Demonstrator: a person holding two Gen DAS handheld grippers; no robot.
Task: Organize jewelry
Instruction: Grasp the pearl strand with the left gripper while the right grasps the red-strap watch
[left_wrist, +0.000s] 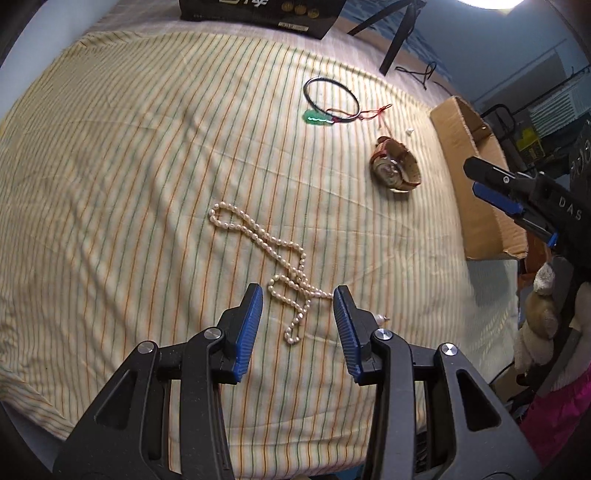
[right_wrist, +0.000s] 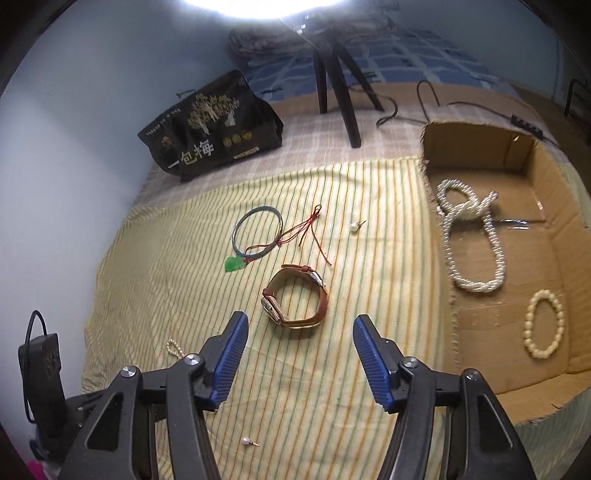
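Observation:
A pearl necklace (left_wrist: 271, 260) lies on the striped cloth; my left gripper (left_wrist: 297, 301) is open, its tips either side of the necklace's near loop. A brown-strap watch (left_wrist: 395, 168) (right_wrist: 295, 301) stands on its side. My right gripper (right_wrist: 300, 330) is open just short of the watch; it also shows in the left wrist view (left_wrist: 491, 184). A dark bangle (left_wrist: 331, 99) (right_wrist: 257, 230) overlaps a green pendant (right_wrist: 233, 264) on red cord. Pearl earrings (right_wrist: 356, 226) (right_wrist: 246, 441) lie loose. The cardboard box (right_wrist: 476, 325) holds a beaded necklace (right_wrist: 472, 236) and a cream bracelet (right_wrist: 543, 325).
A black snack bag (right_wrist: 212, 133) and a black tripod (right_wrist: 340, 85) stand at the back. A black power strip (right_wrist: 40, 373) sits off the cloth's left edge. The box wall (left_wrist: 476, 177) rises right of the watch.

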